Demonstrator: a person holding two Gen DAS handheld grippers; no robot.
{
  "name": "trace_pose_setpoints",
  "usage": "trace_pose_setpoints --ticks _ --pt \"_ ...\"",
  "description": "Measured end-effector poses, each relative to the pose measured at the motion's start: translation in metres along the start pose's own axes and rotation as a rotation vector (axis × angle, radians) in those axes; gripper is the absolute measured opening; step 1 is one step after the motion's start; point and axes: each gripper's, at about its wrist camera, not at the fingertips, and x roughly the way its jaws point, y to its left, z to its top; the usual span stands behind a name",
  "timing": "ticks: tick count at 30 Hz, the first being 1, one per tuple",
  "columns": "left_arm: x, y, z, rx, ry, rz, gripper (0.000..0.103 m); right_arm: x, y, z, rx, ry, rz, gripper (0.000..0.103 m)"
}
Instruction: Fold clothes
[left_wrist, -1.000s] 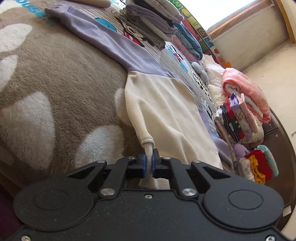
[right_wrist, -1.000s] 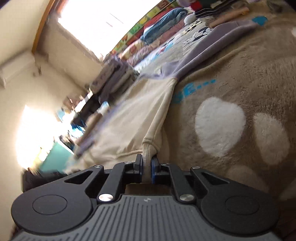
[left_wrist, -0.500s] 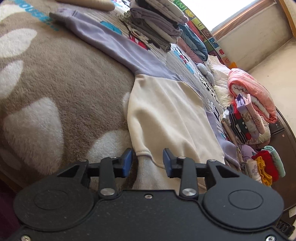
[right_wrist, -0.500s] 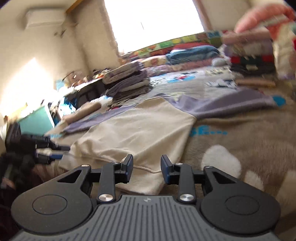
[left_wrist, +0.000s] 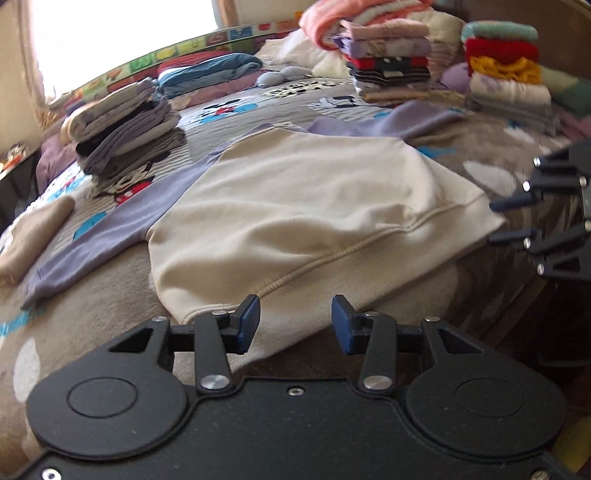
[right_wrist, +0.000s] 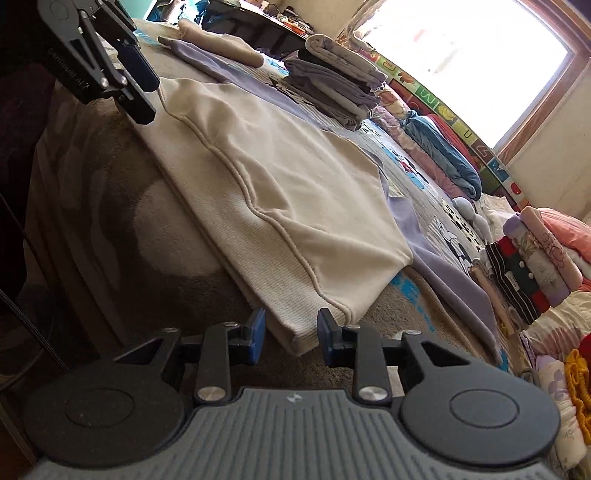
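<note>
Sweatshirt (left_wrist: 314, 206) lies flat on the blanket (left_wrist: 96, 306) w/ sleeves out, both grippers, left (left_wrist: 294, 324) & right (right_wrist: 291, 331), agape & empty at its hem corners; best fold a sleeve in next, pinching near the cuff, keeping fabric taut.

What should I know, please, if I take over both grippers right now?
Left gripper: jaws open, empty, at the left hem corner of the sweatshirt.
Right gripper: jaws open, empty, at the right hem corner.
The cream and lilac sweatshirt lies flat on the brown blanket, both lilac sleeves spread out.
Done: garment laid out; folded stacks stand behind it.
Left: fold in the sleeves, fold the body, stack it.
</note>
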Motion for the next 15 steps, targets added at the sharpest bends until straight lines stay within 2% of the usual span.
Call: trace_pose_setpoints --ticks 4,7,9,13,15 --pt "0.008 -0.011 -0.004 0.094 0.013 0.039 0.042 0.001 0.004 0.003 -0.04 -0.029 -0.024 0.031" --pt "0.01 -0.014 -0.004 0.105 0.015 0.046 0.044 0.008 0.007 0.003 -0.067 -0.029 -0.012 0.03" --pt "0.012 -0.013 -0.002 0.101 0.018 0.049 0.045 0.01 0.002 0.003 -0.037 -0.039 0.022 0.003" --pt "0.009 -0.009 -0.002 0.075 0.012 0.058 0.046 -0.007 -0.018 0.001 0.105 -0.096 0.112 0.003" --pt "0.011 -0.008 -0.002 0.063 0.015 0.059 0.046 -0.003 -0.02 -0.007 0.138 -0.064 0.125 0.003"
